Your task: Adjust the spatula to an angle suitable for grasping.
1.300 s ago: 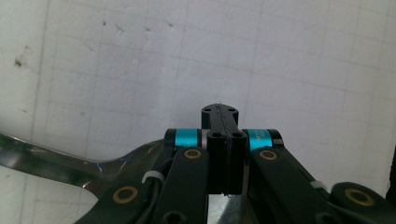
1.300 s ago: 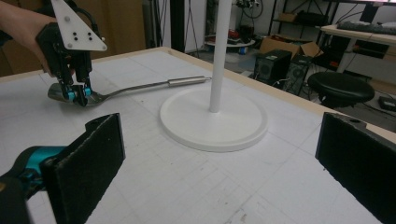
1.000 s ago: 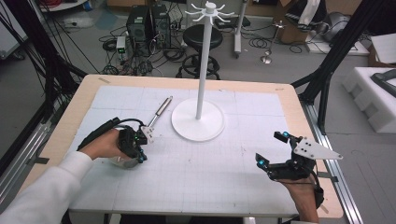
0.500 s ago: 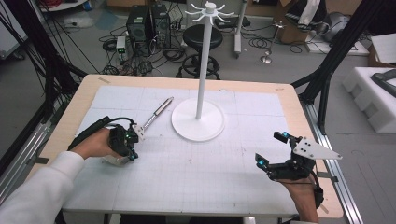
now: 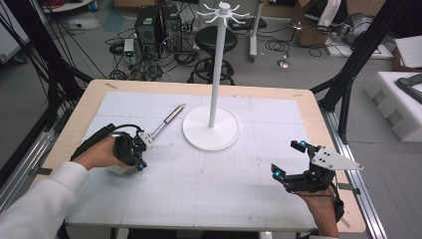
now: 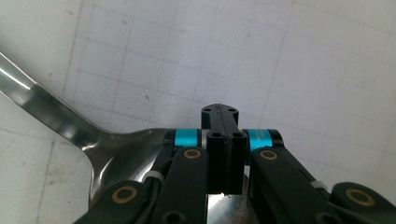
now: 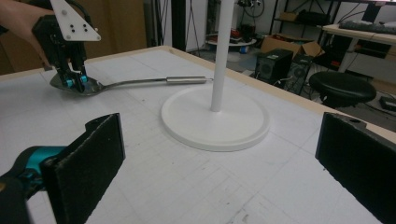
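Note:
A steel spoon (image 5: pixel 166 122) lies on the white gridded mat, its handle pointing toward the white hook stand (image 5: pixel 211 130). My left gripper (image 5: pixel 132 158) is down over the spoon's bowl at the mat's left. In the left gripper view the jaws of the left gripper (image 6: pixel 226 137) are pressed together on the rim of the spoon's bowl (image 6: pixel 109 151). The right gripper view shows that left gripper (image 7: pixel 74 81) pinching the spoon (image 7: pixel 140 83) at its bowl end. My right gripper (image 5: pixel 288 158) hovers wide open near the front right, with nothing between its pads (image 7: pixel 91 158).
The stand's round base (image 7: pixel 215 122) and tall pole (image 5: pixel 217 64) occupy the table's middle back. The wooden table edge (image 5: pixel 318 119) frames the mat. Behind the table are a black stool (image 5: pixel 215 40), computer boxes and cables on the floor.
My left hand and gripper have shifted left and slightly toward me, so more of the spoon's handle shows. The spoon, the stand and the right gripper have stayed in place.

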Demonstrator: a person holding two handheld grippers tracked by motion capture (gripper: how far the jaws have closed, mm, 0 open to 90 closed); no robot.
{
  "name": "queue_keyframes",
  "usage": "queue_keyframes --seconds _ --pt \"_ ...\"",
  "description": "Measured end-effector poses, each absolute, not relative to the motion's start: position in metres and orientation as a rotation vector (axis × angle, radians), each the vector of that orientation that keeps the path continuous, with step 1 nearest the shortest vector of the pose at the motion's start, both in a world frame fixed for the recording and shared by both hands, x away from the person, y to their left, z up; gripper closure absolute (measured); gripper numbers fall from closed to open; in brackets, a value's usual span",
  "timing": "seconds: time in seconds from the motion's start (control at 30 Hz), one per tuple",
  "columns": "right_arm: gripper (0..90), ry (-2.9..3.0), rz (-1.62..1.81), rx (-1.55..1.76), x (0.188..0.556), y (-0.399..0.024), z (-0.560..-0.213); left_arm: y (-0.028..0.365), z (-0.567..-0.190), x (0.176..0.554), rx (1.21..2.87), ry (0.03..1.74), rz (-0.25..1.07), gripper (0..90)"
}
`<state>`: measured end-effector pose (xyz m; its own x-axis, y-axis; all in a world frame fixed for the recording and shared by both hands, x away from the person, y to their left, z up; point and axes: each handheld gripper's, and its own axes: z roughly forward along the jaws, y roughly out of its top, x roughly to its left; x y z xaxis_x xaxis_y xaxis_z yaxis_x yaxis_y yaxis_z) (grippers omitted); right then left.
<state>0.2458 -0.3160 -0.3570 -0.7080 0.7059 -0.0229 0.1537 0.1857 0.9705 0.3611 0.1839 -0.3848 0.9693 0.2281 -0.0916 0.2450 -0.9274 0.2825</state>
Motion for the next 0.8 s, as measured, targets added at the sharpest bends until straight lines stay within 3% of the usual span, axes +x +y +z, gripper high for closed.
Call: queue_keyframes --seconds 0.33,0.47,0.53,0.8 --pt "0.2 1.992 1.548 0.792 0.246 -0.316 -0.356 0.187 -0.353 0.363 2.748 0.382 0.003 81.8" --pt "0.2 1.992 1.549 0.79 0.246 -0.316 -0.356 0.187 -0.339 0.364 2.721 0.399 0.06 73.0" --pt "0.2 1.993 1.548 0.786 0.246 -0.315 -0.356 0.188 -0.333 0.364 2.69 0.434 0.123 61.7" --pt "0.2 1.993 1.551 0.786 0.246 -0.315 -0.356 0.195 -0.325 0.371 2.576 0.572 0.197 33.6"
